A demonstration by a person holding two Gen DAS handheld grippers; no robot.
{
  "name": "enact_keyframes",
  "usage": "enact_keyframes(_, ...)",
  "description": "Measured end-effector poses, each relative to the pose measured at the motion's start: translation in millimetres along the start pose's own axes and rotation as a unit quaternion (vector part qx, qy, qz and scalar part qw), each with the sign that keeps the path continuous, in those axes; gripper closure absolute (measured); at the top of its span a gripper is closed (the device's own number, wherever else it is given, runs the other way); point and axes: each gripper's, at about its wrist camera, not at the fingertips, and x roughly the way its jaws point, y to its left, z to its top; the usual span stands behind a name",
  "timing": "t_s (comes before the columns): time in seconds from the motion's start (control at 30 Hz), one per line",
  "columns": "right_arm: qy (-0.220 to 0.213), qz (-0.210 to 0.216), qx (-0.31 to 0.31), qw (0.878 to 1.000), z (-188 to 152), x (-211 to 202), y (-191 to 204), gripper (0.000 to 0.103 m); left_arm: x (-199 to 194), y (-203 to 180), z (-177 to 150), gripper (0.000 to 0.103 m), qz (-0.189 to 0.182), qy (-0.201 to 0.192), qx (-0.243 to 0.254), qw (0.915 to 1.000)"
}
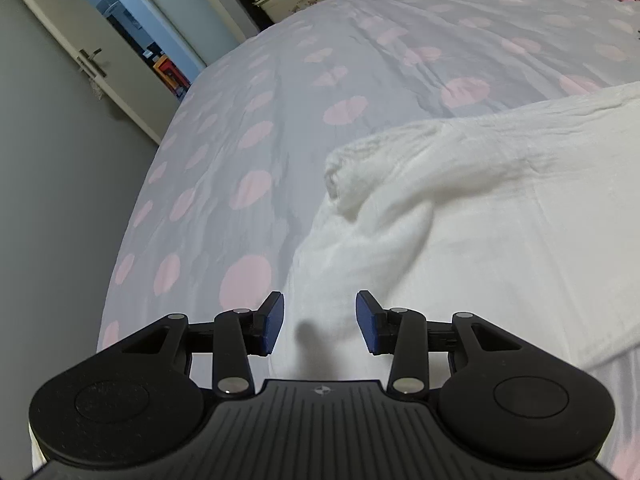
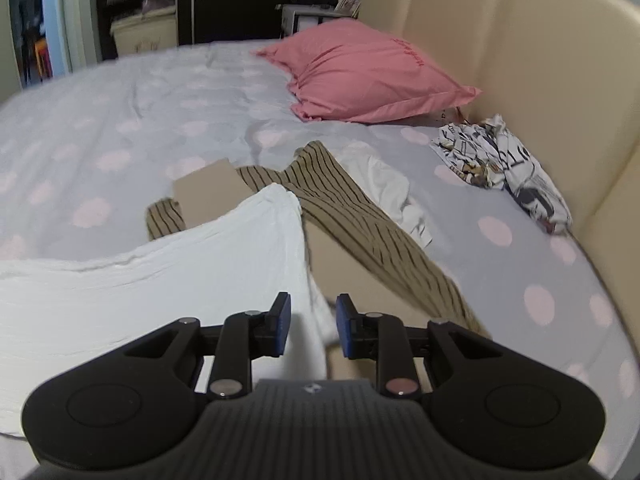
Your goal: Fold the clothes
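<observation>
While both tongs (image 1: pixel 320 320) (image 2: pixel 310 326) gape over one white garment (image 1: pixel 480 220), one striped garment (image 2: pixel 340 208) lies beside.

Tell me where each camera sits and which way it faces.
Left wrist: on the left hand-held gripper, facing the white garment and an open door; only its open fingers show.
Right wrist: on the right hand-held gripper, open, facing the headboard and pink pillow.
Shared: white garment, dotted bedsheet.

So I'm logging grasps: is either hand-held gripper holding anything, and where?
Nothing held. Left hand-held gripper and right hand-held gripper both gape open over the white garment.
</observation>
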Motion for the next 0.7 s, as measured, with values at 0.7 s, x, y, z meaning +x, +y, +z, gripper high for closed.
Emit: enact_keyframes(0.7, -0.022, 0.076, 0.225, 0.971, -52.9, -4.5, -40.8, 0.069, -46.5, 3.3, -24.9, 0.061, -0.019, 0.022, -0.076, 0.9967)
